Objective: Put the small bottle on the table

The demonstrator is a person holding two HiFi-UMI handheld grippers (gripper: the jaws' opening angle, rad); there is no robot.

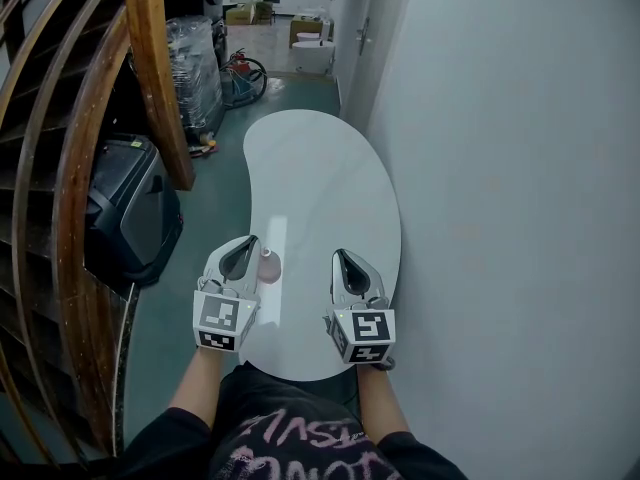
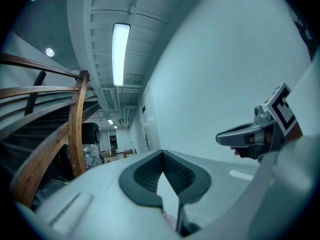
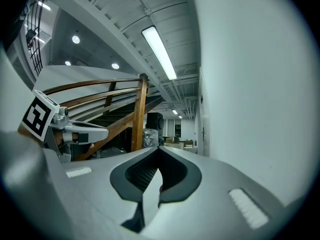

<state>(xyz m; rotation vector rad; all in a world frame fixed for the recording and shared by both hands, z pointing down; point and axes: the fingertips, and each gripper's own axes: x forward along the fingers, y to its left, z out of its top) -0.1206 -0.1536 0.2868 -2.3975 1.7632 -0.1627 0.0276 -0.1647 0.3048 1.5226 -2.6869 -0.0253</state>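
The small pinkish bottle (image 1: 269, 265) stands upright near the front of the white kidney-shaped table (image 1: 320, 168), right against the right side of my left gripper (image 1: 249, 240). That gripper is shut, with only a thin slit between its dark pads (image 2: 145, 176). A sliver of pink bottle (image 2: 170, 218) shows low in the slit, and the bottle is not clamped. My right gripper (image 1: 340, 255) hovers over the table's front right, shut on nothing (image 3: 160, 150). Each gripper appears in the other's view: the right gripper (image 2: 250, 134) and the left gripper (image 3: 75, 131).
A pale wall (image 1: 520, 168) runs along the table's right edge. Curved wooden stair rails (image 1: 150, 68) and a black case (image 1: 130, 213) stand on the left. A wrapped pallet (image 1: 195, 63) and other clutter sit beyond the table's far end.
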